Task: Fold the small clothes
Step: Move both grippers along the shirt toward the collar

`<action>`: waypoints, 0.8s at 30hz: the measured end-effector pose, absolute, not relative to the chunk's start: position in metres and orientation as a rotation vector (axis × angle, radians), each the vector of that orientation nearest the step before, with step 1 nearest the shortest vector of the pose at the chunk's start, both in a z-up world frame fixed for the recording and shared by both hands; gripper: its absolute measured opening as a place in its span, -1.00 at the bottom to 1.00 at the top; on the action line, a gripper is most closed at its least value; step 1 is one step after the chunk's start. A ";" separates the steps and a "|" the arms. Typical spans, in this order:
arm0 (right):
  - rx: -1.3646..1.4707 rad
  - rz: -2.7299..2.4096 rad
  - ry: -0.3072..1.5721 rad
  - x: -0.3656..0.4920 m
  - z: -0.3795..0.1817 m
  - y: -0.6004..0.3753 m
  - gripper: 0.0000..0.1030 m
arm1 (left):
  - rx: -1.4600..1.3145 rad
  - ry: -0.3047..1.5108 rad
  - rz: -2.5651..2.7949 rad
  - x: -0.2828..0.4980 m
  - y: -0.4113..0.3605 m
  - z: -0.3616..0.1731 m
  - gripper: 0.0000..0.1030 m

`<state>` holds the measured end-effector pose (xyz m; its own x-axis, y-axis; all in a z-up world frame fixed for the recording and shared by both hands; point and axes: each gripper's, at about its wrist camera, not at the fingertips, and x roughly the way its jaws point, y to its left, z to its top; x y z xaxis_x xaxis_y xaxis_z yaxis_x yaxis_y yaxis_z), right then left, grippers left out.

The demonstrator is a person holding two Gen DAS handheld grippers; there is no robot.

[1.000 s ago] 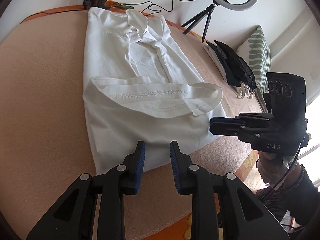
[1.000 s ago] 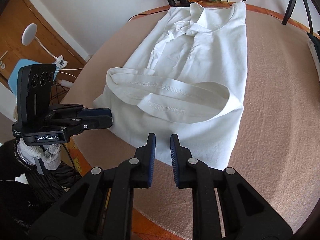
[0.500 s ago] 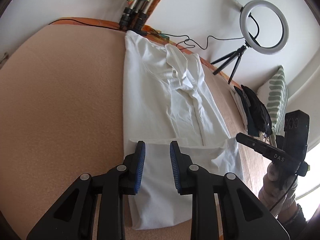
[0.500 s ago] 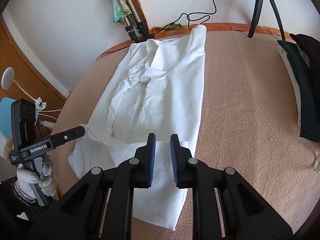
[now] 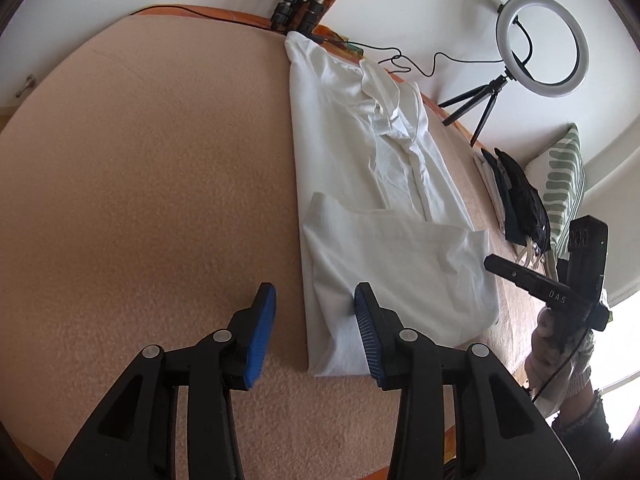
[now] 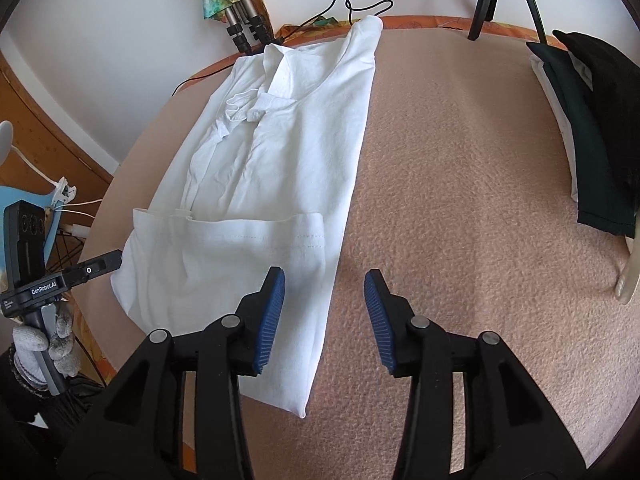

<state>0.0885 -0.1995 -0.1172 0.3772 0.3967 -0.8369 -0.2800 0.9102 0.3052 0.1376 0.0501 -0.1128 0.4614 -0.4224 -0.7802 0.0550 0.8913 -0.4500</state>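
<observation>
Two hand-held grippers, left (image 5: 315, 318) and right (image 6: 324, 305), both spread above white shirt (image 6: 256, 200), hem folded up.

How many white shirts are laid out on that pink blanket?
1: the white shirt lies lengthwise on the blanket, hem end folded up. The dark pile at the right edge may hide other white clothes.

Only two bits of text I can read: "DAS" in white on the side of my right gripper (image 5: 516, 274), seen from the left cam, & "GenRobot.AI" on my left gripper (image 6: 106, 263), seen from the right cam.
</observation>
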 end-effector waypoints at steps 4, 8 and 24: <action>0.014 0.358 1.087 0.089 -0.119 -0.189 -0.15 | -0.241 1.010 -0.211 0.130 0.042 -0.110 -0.24; -0.023 0.290 1.077 0.094 -0.119 -0.191 -0.15 | -0.224 0.996 -0.150 0.135 0.054 -0.112 -0.24; 0.040 0.343 0.975 0.140 -0.062 -0.208 -0.15 | -0.307 0.871 -0.228 0.206 0.085 -0.042 -0.15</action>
<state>0.1404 -0.2085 -0.0623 0.5118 0.3032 -0.8038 -0.2672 0.9454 0.1864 0.2061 0.0853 -0.0420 0.6240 -0.3188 -0.7134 0.0710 0.9324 -0.3545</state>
